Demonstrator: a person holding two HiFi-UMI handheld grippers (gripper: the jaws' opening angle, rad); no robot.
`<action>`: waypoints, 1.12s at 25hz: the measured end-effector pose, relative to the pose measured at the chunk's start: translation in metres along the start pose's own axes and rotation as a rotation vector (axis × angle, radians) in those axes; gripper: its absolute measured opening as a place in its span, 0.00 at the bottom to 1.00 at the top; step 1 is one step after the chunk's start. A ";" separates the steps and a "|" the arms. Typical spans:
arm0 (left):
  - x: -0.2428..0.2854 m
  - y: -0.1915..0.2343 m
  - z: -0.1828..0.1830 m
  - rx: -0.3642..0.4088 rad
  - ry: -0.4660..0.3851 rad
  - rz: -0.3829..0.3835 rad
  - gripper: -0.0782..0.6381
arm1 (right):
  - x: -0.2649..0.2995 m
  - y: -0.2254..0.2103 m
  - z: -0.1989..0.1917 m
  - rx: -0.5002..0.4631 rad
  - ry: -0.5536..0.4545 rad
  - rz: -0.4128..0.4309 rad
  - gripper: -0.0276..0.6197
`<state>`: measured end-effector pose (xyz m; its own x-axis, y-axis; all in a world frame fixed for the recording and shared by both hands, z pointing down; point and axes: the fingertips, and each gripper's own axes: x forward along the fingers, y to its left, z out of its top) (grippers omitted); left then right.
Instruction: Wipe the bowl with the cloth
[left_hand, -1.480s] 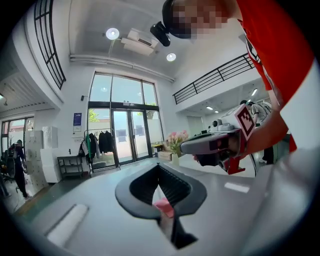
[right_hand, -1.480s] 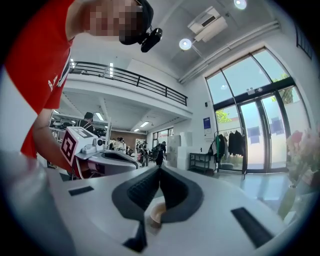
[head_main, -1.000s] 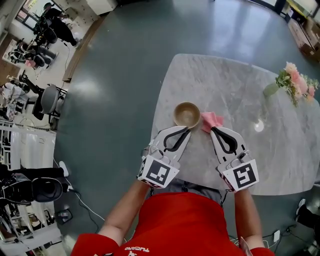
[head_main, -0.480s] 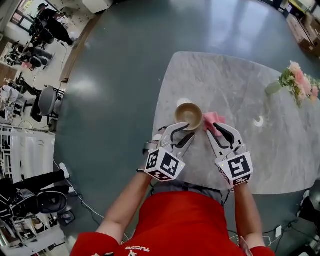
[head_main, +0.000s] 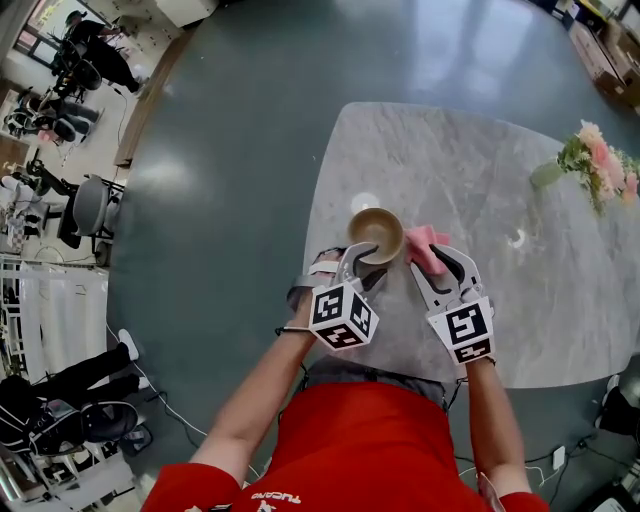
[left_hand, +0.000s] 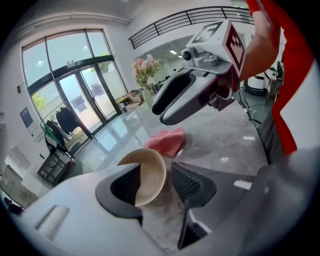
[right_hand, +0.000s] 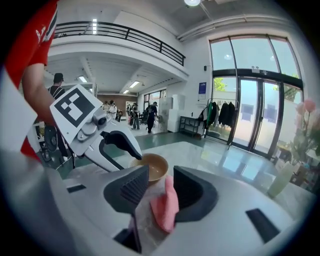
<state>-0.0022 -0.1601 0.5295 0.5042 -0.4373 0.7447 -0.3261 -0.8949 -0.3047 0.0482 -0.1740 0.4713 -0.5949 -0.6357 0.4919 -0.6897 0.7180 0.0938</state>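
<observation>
1. At the near edge of the worktop, the person is holding both claws out over the stone and tilting them down, one towards each of the task's things.
2. Just ahead, the left claw is standing with its jaws wide apart; they have just been opening. The near rim of the bowl is sitting between them, but neither pad is pressing on it, so this claw is holding nothing. It is probably lining up to pinch the rim and steady the bowl for wiping.
3. Beside it, the right claw is standing partly apart, its jaws having just been opening too. The pink cloth is rising in a crumpled peak between them, close against one pad but not squeezed. Straddling the fold this way is likely meant to let a single close gather it.
4. A little in from the near edge and close to the left edge, the bowl is sitting upright, mouth up. The cloth is lying just beside it on the right, perhaps touching, so both are within one reach.
5. Towards the far right corner, a vase of pink flowers is standing well apart, playing no part.
</observation>
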 end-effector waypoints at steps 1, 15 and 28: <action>0.005 -0.001 -0.003 0.013 0.017 -0.008 0.35 | 0.003 -0.001 -0.005 -0.014 0.019 0.000 0.25; 0.034 -0.004 -0.033 0.104 0.185 -0.066 0.35 | 0.034 -0.013 -0.055 -0.102 0.255 -0.023 0.28; 0.045 -0.007 -0.039 0.165 0.220 -0.093 0.32 | 0.046 -0.018 -0.076 -0.054 0.328 -0.020 0.28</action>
<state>-0.0086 -0.1704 0.5886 0.3345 -0.3392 0.8792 -0.1435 -0.9404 -0.3082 0.0643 -0.1944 0.5577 -0.4104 -0.5311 0.7413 -0.6719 0.7257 0.1481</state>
